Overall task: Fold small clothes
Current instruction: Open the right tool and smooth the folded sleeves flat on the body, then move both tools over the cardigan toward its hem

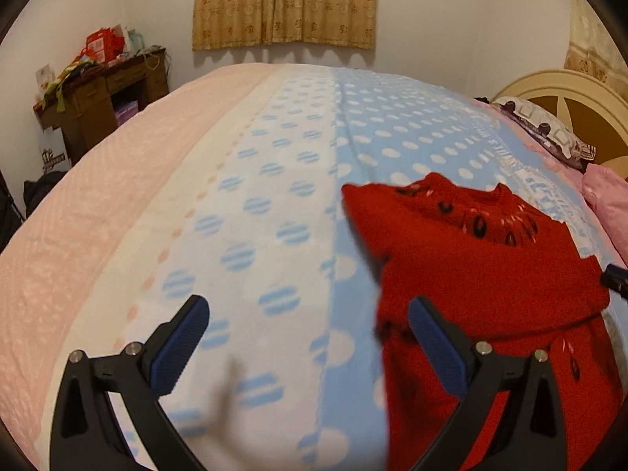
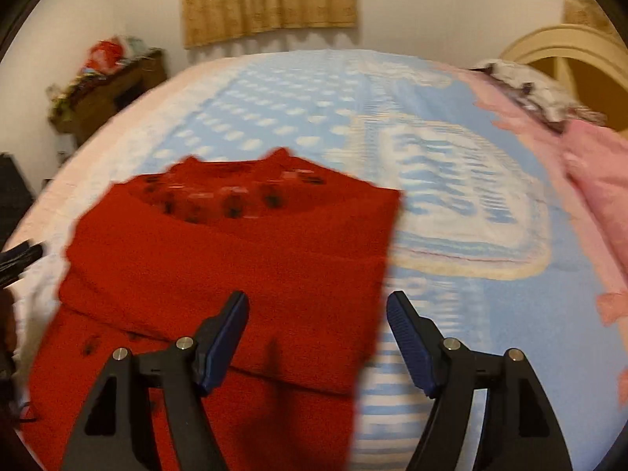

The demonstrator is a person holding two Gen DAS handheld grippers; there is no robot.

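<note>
Both hand-held grippers gape, empty | red sweater [image 2: 235, 259] folded | bedspread [image 1: 274, 180] bare leftward

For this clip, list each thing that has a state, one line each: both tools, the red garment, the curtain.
Left tool: open, nothing between its fingers.
Right tool: open, empty, over the garment's right edge.
Red sweater: lying on the bed, partly folded, sleeve laid across the body.
Bed cover: spread flat.
Curtain: drawn shut.
</note>
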